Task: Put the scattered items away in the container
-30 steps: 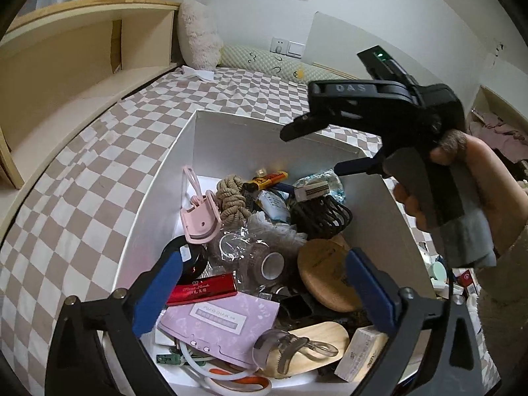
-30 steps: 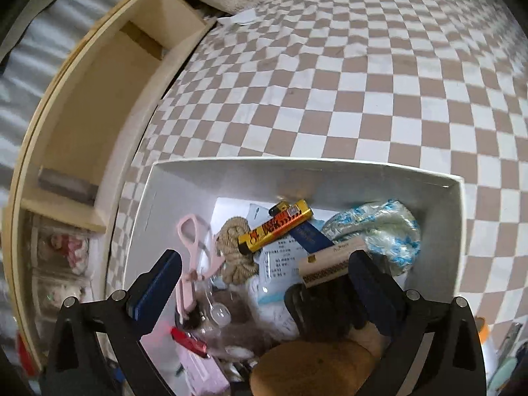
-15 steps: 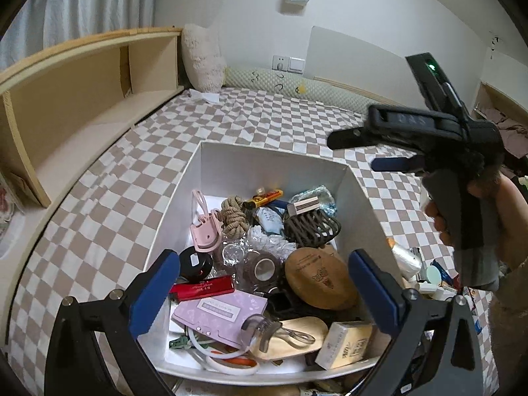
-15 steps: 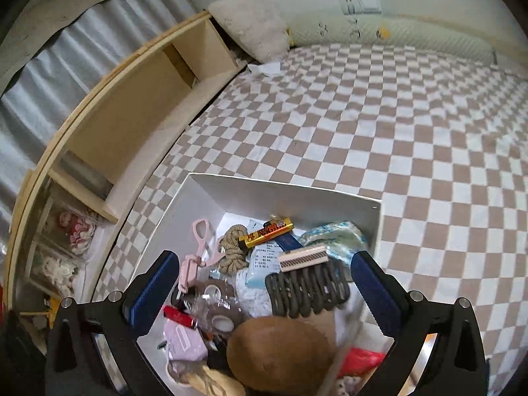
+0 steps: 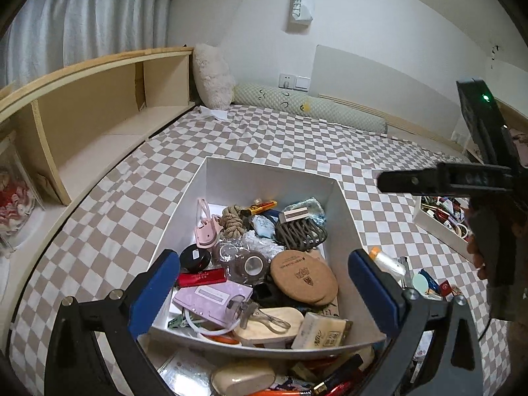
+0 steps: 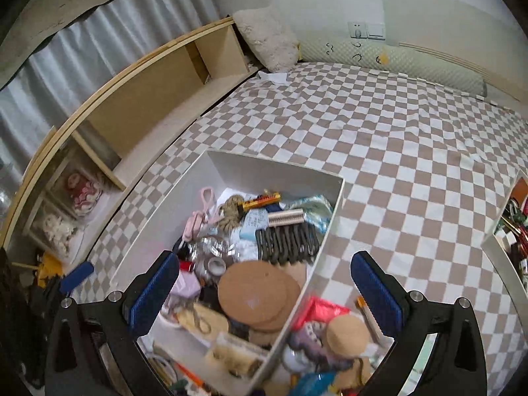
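Observation:
A white box (image 5: pixel 231 178) (image 6: pixel 184 198) sits on the checkered bed, filled with several small items: cork coasters (image 5: pixel 302 275) (image 6: pixel 254 292), a dark hair claw (image 5: pixel 298 231) (image 6: pixel 285 239), pink scissors (image 5: pixel 206 227), a rope knot (image 5: pixel 232 219), a tape roll (image 5: pixel 252 264). My left gripper (image 5: pixel 264 290) is open and empty above the box's near end. My right gripper (image 6: pixel 265 292) is open and empty above the box's right wall; its body shows at the right of the left wrist view (image 5: pixel 462 181). Loose items lie outside the box at its near side (image 5: pixel 244 376) and right side (image 6: pixel 343 333).
A wooden shelf unit (image 5: pixel 99 115) runs along the bed's left side. A fluffy pillow (image 5: pixel 211 76) and a green bolster (image 5: pixel 307 109) lie at the head. A second white tray (image 5: pixel 442 221) (image 6: pixel 508 227) with items sits to the right.
Both grippers have pulled back and risen from the box; more of the bed and room shows. The right gripper has swung out to the right of the box. Both stayed open.

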A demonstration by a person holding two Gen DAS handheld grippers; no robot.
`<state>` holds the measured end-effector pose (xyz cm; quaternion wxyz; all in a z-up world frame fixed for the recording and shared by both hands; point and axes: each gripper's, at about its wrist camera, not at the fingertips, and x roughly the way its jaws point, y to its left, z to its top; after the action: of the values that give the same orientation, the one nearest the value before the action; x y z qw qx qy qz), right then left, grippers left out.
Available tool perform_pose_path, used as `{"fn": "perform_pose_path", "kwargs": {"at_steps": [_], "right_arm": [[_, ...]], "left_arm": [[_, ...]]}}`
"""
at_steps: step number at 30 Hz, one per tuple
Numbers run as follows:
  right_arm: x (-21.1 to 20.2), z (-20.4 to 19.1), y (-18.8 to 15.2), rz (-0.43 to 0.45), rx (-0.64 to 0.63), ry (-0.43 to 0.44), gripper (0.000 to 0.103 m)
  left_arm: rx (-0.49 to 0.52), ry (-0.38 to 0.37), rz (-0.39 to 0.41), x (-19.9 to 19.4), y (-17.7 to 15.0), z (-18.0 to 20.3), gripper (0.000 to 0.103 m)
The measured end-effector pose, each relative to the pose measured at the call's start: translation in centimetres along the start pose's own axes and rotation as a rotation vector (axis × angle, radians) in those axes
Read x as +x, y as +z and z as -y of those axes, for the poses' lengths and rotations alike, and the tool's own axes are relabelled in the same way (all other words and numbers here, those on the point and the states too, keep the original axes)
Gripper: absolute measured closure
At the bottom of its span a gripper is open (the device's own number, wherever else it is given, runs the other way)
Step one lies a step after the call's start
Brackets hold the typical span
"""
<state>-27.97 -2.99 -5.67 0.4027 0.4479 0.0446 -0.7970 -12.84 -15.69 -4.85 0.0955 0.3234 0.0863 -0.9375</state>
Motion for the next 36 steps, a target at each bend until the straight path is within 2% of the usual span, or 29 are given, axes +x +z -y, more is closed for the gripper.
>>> {"fn": "perform_pose_path", "kwargs": {"at_steps": [10, 19, 36], "right_arm": [[-6.3, 0.5, -4.2, 0.091, -0.006, -0.089, 0.000], [-10.0, 0.8, -7.9, 0.134, 0.007, -0.101, 0.000], [-16.6, -1.9, -12.5, 0.227, -0.105, -0.135, 0.000]], "left_arm": [[0.003, -0.015, 0.013, -2.9, -0.4, 1.9, 0.000], [0.020, -0.004, 0.030, -5.6, -1.3, 3.4, 0.000], [0.038, 0.007, 0.079, -10.6, -3.5, 5.3, 0.000]]}}
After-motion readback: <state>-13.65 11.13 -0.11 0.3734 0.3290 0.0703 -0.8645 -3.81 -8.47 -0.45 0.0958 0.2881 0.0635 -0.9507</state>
